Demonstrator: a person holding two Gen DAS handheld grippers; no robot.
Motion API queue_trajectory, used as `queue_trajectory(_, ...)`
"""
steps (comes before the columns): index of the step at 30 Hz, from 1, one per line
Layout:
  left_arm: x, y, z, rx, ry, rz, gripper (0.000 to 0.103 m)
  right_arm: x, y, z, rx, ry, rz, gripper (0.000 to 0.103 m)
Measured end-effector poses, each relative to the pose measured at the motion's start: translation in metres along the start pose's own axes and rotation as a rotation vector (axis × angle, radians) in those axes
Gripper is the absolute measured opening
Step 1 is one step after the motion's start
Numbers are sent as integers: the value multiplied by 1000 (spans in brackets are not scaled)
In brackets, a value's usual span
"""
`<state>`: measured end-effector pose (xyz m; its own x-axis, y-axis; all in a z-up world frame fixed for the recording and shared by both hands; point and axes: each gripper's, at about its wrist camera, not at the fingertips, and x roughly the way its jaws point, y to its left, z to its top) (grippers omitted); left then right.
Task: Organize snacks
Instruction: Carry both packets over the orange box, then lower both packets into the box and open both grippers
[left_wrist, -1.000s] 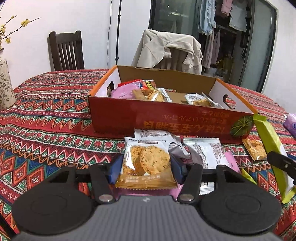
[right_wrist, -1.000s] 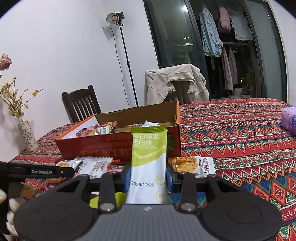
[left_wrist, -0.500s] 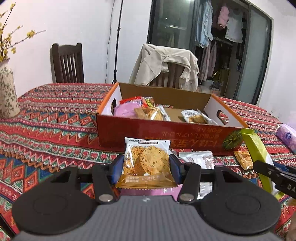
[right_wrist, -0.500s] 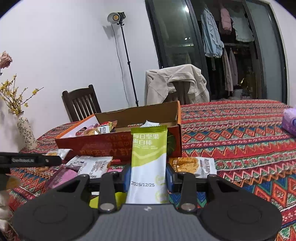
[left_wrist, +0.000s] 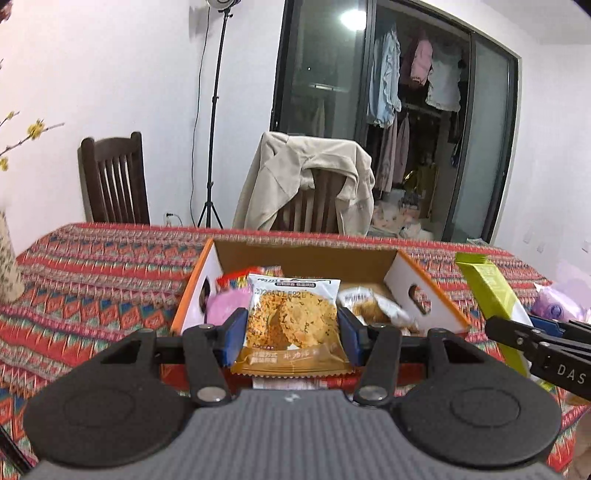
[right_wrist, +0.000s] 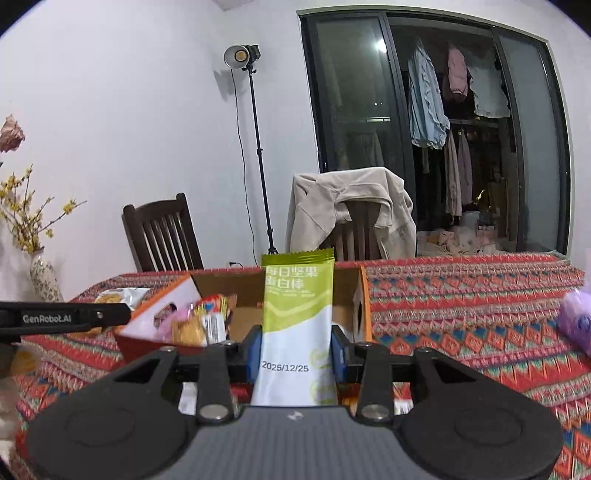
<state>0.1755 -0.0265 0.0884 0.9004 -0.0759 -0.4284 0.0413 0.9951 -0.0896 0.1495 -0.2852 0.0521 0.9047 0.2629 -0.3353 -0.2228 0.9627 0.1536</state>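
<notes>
My left tool (left_wrist: 291, 334) is clamped on a cookie packet (left_wrist: 293, 323), held upright above the near wall of the open cardboard box (left_wrist: 417, 284). My right tool (right_wrist: 297, 349) grips a green-and-white nut bar (right_wrist: 297, 314), also upright before the box. Other snacks (right_wrist: 201, 319) lie inside it, on the patterned desk (right_wrist: 461, 295).
</notes>
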Motion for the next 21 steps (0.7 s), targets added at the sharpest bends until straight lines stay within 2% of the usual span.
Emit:
queue_trajectory(3,11,1,12,-25,-4,-1,54,14,4,16,-2,0,-2,36)
queue_trajectory(11,46,7,41,-77,-22,56,54,56,18,49,-19,-10,-23,36)
queue_trajectory(16,72,5,51,-82,-23,88,54,84,16,56,-1,-7,-37,36)
queue_trajectory(21,98,8,45,-110,-16,100,54,107,5,53,29,-11,-55,36)
